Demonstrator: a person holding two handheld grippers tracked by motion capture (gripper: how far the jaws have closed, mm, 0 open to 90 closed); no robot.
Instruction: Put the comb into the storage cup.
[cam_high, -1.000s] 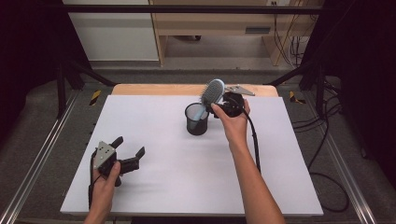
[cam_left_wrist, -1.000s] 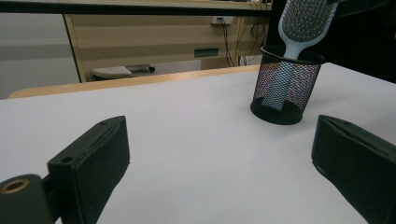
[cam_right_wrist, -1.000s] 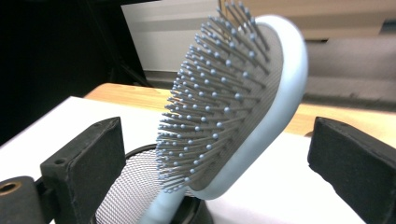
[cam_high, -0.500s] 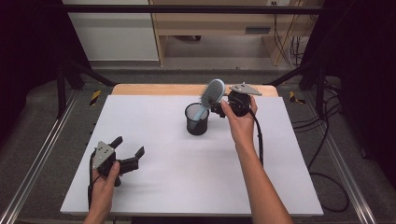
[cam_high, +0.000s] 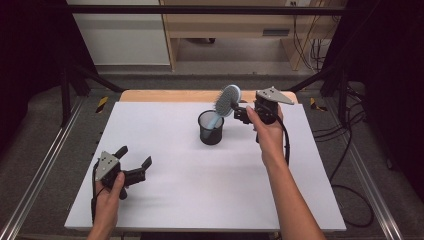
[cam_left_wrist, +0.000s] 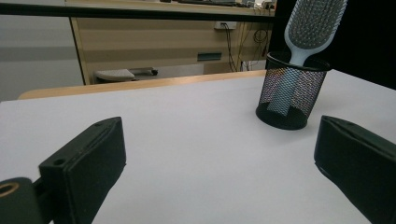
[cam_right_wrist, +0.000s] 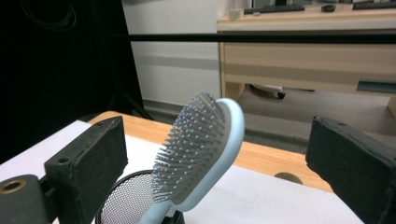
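A pale blue hairbrush (cam_high: 227, 100) stands handle-down in a black mesh cup (cam_high: 210, 129) at the back middle of the white tabletop (cam_high: 210, 195), its bristled head leaning right. My right gripper (cam_high: 240, 114) is open just to the right of the brush head. In the right gripper view the brush (cam_right_wrist: 201, 149) rises between the wide-apart jaws without touching them, above the cup (cam_right_wrist: 123, 203). My left gripper (cam_high: 135, 156) rests open near the front left with nothing in it. The left gripper view looks across the table at the cup (cam_left_wrist: 289, 93) and brush (cam_left_wrist: 314, 23).
A wooden strip (cam_high: 170, 96) runs along the table's far edge. Metal rails (cam_high: 45, 165) flank both sides, and cables (cam_high: 350, 150) lie on the floor at the right. Beyond the table stands a wooden desk (cam_high: 240, 25).
My right gripper has drawn back a little to the right of the brush head, and the brush stays leaning in the cup. The left gripper has not moved.
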